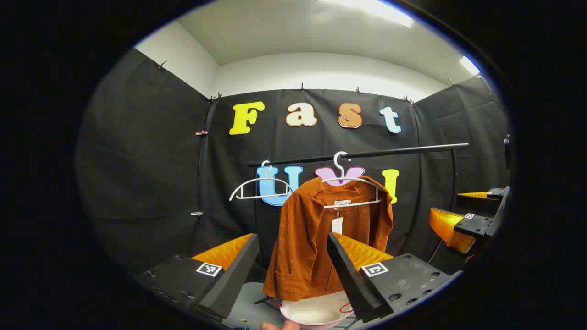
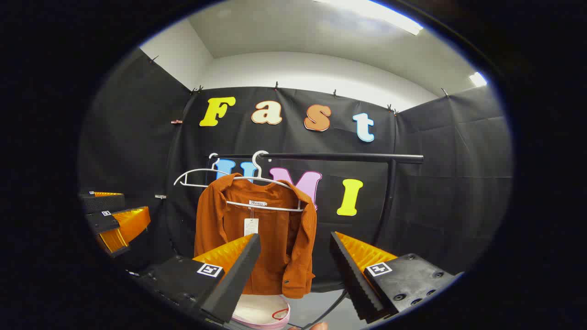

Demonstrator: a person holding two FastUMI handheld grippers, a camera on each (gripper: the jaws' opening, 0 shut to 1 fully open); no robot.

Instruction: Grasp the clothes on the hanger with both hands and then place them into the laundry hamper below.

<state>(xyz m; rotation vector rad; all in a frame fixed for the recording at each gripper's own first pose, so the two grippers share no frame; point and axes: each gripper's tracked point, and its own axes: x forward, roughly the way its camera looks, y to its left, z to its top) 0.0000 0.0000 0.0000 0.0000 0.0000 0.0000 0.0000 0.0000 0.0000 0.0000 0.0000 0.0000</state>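
Two hand-held grippers spread apart, left (image 1: 293, 256), right (image 2: 296, 259), orange jacket (image 1: 316, 238) hanging

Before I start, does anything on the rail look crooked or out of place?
The orange corduroy jacket hangs unevenly on its white hanger: open at the front, one side lower than the other, a paper tag dangling. A second white hanger is bare. Both grippers are open, short of the jacket.

Bright ceiling strip lights (image 1: 367, 7), sharp centre, fisheye bending toward the edges
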